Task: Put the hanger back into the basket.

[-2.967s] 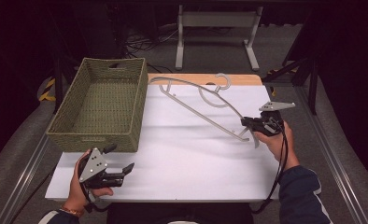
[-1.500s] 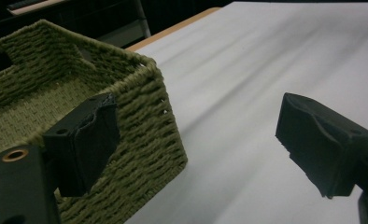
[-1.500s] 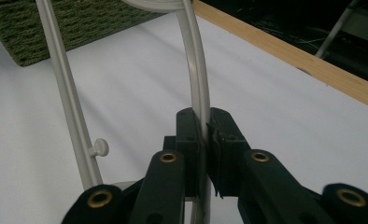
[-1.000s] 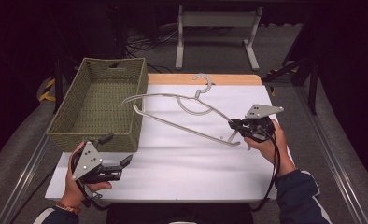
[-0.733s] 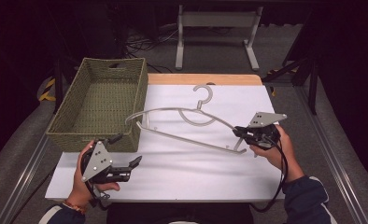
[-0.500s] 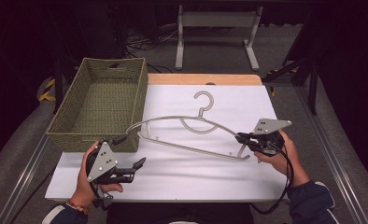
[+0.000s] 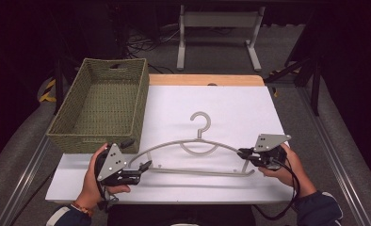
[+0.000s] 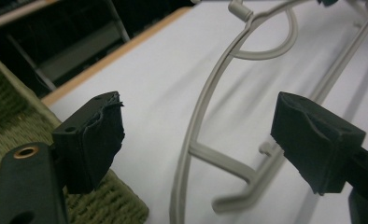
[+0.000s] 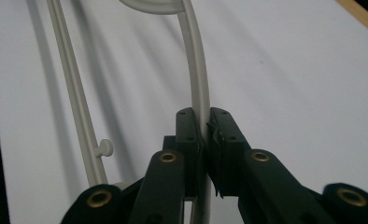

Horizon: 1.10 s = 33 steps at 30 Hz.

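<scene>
A pale grey plastic clothes hanger (image 7: 200,151) lies across the white table (image 7: 212,108) near its front edge, hook pointing away from me. My right gripper (image 7: 244,154) is shut on the hanger's right shoulder arm (image 9: 197,88), which runs up between the jaws in the right gripper view. My left gripper (image 7: 145,166) sits at the hanger's left end with its jaws wide open. In the left gripper view the hanger's left shoulder and crossbar (image 8: 205,154) lie between and beyond the two pads (image 8: 91,137), untouched.
A green woven basket (image 7: 101,106) stands at the table's left side, just behind my left hand. A wooden strip (image 7: 205,80) edges the table's far side. Beyond it on the floor stand a metal frame (image 7: 219,28) and cables.
The right gripper has swung the hanger down from a tilted, raised pose to lie level near the front edge. The left gripper has moved right toward the hanger's left end.
</scene>
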Each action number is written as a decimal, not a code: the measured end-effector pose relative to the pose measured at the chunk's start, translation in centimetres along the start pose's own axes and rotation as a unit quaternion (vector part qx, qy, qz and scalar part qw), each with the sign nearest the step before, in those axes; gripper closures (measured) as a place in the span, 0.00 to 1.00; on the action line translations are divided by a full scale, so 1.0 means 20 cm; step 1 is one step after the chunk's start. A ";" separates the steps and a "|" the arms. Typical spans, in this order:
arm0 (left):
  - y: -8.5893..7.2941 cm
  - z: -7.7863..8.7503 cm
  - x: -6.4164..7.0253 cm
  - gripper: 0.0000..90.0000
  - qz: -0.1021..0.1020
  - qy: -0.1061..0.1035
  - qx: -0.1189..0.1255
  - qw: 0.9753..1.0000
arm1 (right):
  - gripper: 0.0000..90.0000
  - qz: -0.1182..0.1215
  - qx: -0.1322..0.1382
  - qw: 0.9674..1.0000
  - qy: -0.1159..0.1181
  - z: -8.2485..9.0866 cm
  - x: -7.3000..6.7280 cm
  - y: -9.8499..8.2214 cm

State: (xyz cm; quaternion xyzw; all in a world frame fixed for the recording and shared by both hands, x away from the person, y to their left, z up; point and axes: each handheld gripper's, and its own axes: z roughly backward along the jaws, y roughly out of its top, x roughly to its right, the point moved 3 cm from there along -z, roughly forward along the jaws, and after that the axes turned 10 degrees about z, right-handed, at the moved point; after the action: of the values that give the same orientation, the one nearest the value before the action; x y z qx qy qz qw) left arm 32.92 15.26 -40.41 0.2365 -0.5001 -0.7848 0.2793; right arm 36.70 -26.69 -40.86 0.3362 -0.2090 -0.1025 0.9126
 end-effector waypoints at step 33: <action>-0.06 -0.44 0.03 0.69 -0.069 0.034 -0.215 0.974 | 0.92 0.040 -0.003 0.999 0.012 -0.12 -0.03 0.19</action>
State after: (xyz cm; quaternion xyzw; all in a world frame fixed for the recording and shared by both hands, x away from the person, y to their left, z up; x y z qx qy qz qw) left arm 37.82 9.53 -44.98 0.2311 -0.2921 -0.8829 0.2858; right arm 37.36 -22.23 -40.31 0.3258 -0.2105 -0.0629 0.9195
